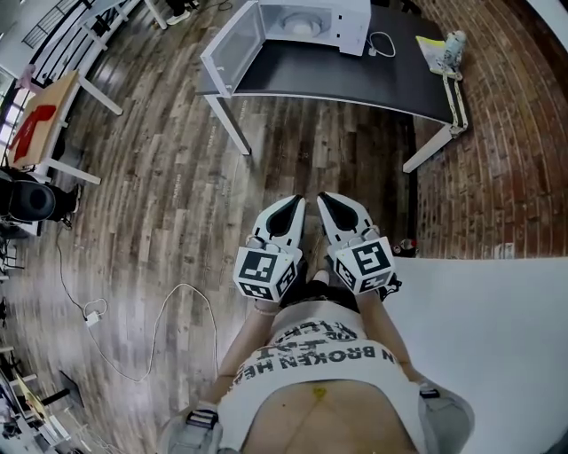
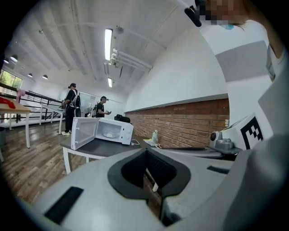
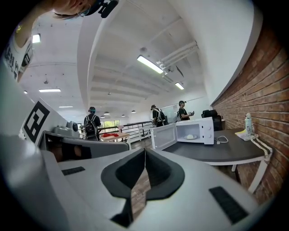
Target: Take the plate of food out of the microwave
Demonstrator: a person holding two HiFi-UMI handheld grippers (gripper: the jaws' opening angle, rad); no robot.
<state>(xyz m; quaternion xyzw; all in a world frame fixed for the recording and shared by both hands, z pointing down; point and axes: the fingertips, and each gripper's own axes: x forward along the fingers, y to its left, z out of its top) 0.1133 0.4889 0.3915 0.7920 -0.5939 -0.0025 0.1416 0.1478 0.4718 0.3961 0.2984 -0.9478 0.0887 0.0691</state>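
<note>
Left gripper (image 1: 291,202): white with black pads; the jaws are seen fully closed and nothing is held.
Right gripper (image 1: 328,199): same build, placed just beside the left one at its 3 o'clock; the jaws are likewise pressed together, empty.
White box-shaped microwave (image 1: 312,21): set on a dark grey tabletop (image 1: 355,80) at 12 o'clock, well apart from both grippers; its door is swung open.
Pale plate of food (image 1: 300,27): seen inside the microwave cavity.

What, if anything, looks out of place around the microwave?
Nothing stands out. The microwave sits level on the table with its door open, the plate lies flat inside, and nothing is spilled.
</note>
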